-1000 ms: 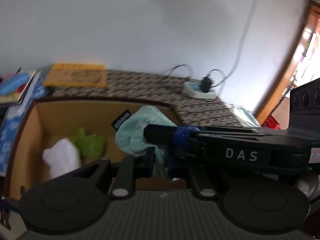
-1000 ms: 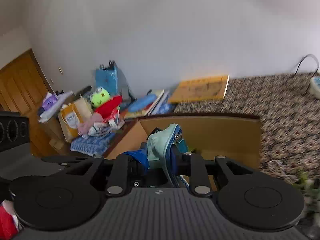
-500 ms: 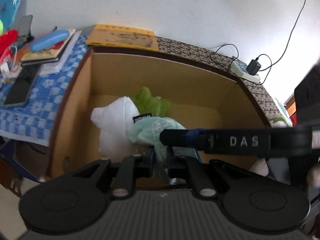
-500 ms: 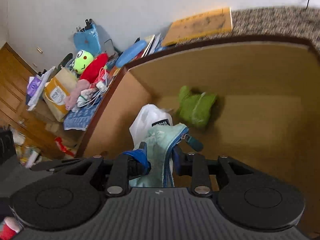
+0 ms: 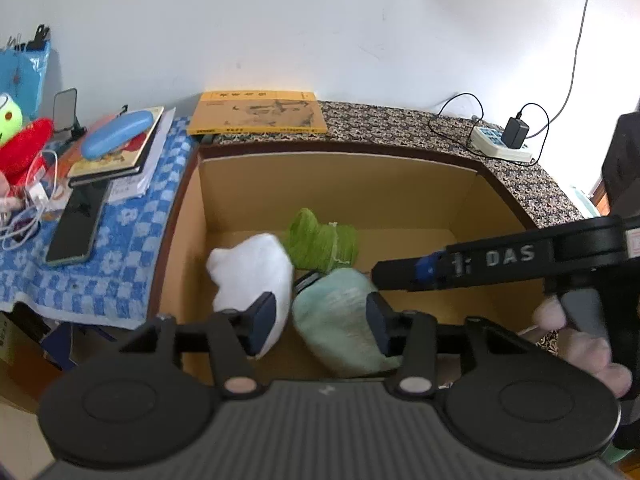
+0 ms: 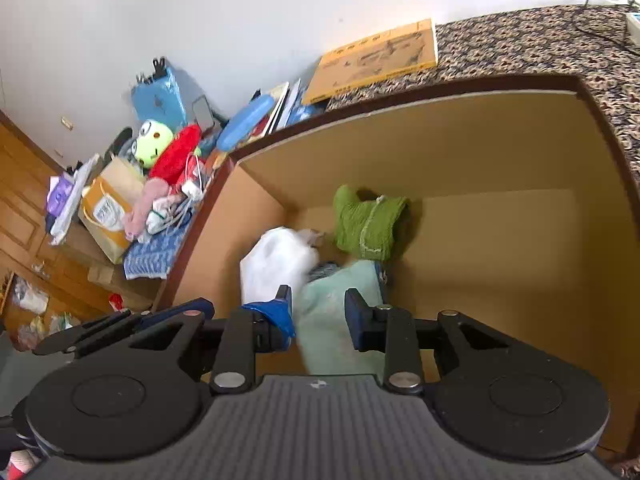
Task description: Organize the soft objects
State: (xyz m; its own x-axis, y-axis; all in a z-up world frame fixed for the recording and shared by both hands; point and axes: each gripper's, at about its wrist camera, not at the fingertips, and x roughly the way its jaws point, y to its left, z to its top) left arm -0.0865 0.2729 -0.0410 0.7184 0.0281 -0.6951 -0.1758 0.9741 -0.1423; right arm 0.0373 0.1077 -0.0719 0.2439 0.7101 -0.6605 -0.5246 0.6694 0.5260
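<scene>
Two grippers point down into an open cardboard box (image 5: 400, 184). The left gripper (image 5: 322, 322) has its jaws opening, and a pale mint cloth pouch (image 5: 340, 320) lies between them; the right pad (image 5: 378, 320) sits at the pouch's edge, while the left pad is clear of it. The right gripper (image 6: 318, 314) also has its jaws opening, with the same pouch (image 6: 340, 312) between the pads and a gap visible on each side. In the left view, the right gripper's arm (image 5: 500, 258) crosses above the box floor, and a hand (image 5: 580, 340) grips its handle.

The pouch rests on the box floor. Touching it on the left is a white cloth bundle (image 5: 252, 276). Just behind both lies a green knitted item (image 5: 324, 242), near the far wall.

Beyond the box, a yellow book (image 5: 256, 114) lies on the patterned tabletop (image 5: 400, 124). A power strip (image 5: 500, 146) sits at the far right.
</scene>
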